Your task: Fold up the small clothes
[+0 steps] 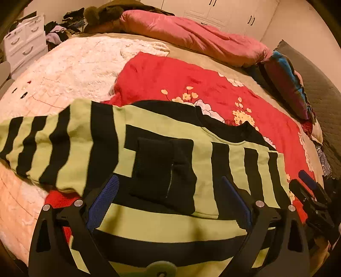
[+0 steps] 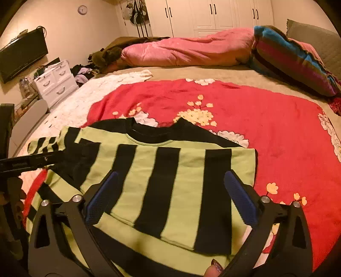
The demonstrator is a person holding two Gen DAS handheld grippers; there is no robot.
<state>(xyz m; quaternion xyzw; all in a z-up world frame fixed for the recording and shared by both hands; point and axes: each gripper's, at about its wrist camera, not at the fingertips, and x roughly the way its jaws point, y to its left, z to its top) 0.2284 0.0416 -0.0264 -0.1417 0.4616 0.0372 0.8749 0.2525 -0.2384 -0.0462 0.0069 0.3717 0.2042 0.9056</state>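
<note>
Both hand-held grippers, left [image 1: 168, 202] and right [image 2: 170, 198], gape empty over the striped sweater [image 2: 170, 181]; drawer unit [image 2: 55, 83], upper left, closed

Both wrist views look down close over the striped sweater [image 1: 162, 153].

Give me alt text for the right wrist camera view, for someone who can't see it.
A green and black striped sweater lies partly folded on a red floral blanket on a bed, between the open blue-padded fingers of the right gripper, which hold nothing. A pink duvet and white wardrobes sit behind.
</note>
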